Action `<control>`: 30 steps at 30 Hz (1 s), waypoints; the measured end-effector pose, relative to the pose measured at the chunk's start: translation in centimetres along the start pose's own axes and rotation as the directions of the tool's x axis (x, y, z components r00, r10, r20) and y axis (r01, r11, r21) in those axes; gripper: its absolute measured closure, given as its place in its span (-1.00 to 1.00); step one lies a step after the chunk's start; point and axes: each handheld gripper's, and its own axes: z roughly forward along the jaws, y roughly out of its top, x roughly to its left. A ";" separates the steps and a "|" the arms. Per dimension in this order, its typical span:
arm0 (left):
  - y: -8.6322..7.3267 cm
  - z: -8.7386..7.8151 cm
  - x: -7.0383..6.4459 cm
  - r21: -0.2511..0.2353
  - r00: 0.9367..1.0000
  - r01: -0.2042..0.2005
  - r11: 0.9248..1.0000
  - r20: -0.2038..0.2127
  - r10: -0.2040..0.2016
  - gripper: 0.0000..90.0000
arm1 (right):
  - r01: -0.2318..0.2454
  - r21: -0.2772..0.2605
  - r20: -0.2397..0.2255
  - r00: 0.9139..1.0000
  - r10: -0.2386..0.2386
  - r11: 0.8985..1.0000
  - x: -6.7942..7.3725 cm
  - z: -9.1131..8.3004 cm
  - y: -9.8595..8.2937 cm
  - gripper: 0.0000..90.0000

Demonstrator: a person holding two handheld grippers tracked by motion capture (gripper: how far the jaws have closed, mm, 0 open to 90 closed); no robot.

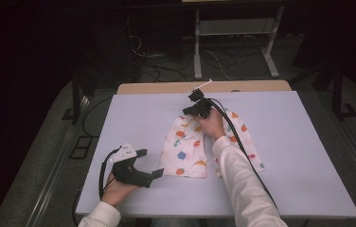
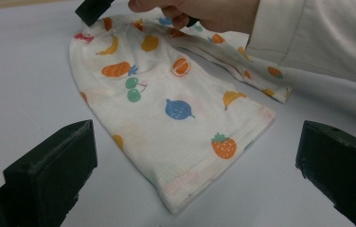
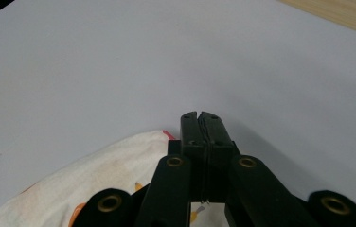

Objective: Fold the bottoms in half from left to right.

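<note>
A pale table is standing in a dark room, and a fruit-printed garment is lying flat near its middle. The right gripper is resting at the far edge of the cloth, its jaws pressed together; whether fabric is pinched I cannot tell. The left gripper, jaws wide, is waiting beside the near hem. I think it should grip this hem low and squarely.

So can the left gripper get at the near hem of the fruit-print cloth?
Probably yes: the left gripper is open beside the cloth, with bare table between.
</note>
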 end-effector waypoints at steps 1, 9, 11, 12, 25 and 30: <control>0.3 0.1 0.1 0.027 1.000 -0.005 1.000 -0.001 0.005 -1.00 | 0.004 -0.002 0.003 1.000 -0.004 1.000 0.0 -0.1 0.0 0.96; 1.3 0.6 0.7 0.099 0.999 0.036 0.994 0.011 -0.037 -1.00 | 0.012 -0.006 0.009 1.000 -0.012 1.000 0.2 -0.5 0.2 0.96; 1.6 0.8 1.0 0.111 0.999 0.044 0.993 0.010 -0.046 -1.00 | 0.013 -0.007 0.011 1.000 -0.013 1.000 0.2 -0.6 0.2 0.96; 1.7 0.9 1.1 0.117 0.999 0.048 0.992 0.011 -0.050 -1.00 | 0.014 -0.008 0.011 1.000 -0.014 1.000 0.3 -0.6 0.2 0.96; 2.0 2.7 2.7 0.195 0.995 0.097 0.976 -0.002 -0.099 -1.00 | 0.016 -0.018 0.012 1.000 -0.015 1.000 0.3 -0.7 0.1 0.96; 1.8 3.3 3.2 0.235 0.992 0.122 0.964 0.002 -0.126 -0.98 | 0.018 -0.021 0.013 1.000 -0.017 1.000 0.3 -0.7 0.1 0.96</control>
